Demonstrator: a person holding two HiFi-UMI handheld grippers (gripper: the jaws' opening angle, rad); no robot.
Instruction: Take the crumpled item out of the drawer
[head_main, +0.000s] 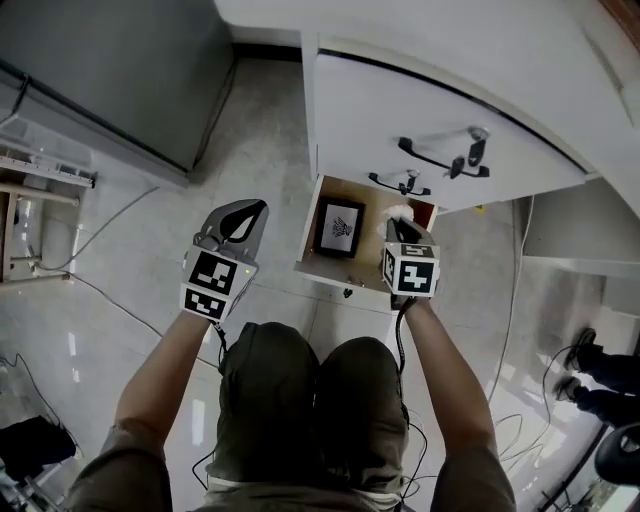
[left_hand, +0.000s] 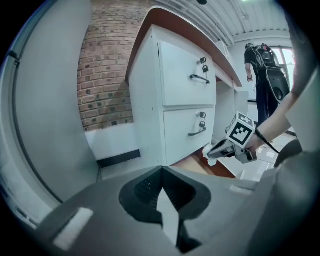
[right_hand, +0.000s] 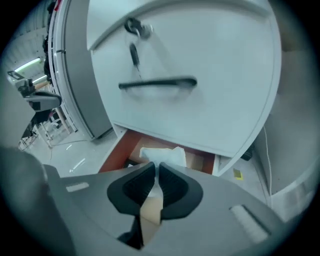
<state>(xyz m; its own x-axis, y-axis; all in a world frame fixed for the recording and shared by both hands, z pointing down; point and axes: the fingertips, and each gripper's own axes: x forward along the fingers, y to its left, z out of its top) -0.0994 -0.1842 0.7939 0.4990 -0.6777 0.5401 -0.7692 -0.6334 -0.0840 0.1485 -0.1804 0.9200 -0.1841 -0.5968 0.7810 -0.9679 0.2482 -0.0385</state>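
Note:
The crumpled item is a white wad of paper (head_main: 399, 212). My right gripper (head_main: 399, 224) is shut on it just above the open bottom drawer (head_main: 338, 273). In the right gripper view the paper (right_hand: 162, 154) bulges out past the closed tips of the right gripper (right_hand: 156, 166), with the drawer's brown wall (right_hand: 122, 148) below. A black-framed picture (head_main: 340, 227) lies flat in the drawer. My left gripper (head_main: 259, 208) is shut and empty, held over the floor left of the drawer. The left gripper view shows the right gripper (left_hand: 212, 150) and the paper (left_hand: 208, 154) in front of the cabinet.
The white cabinet (head_main: 430, 110) has shut drawers with black handles (right_hand: 157, 84) above the open one. A grey cabinet (head_main: 110, 70) stands at the far left. Cables (head_main: 110, 225) run over the floor. The person's knees (head_main: 300, 390) are close to the drawer front. Another person (left_hand: 262, 70) stands behind.

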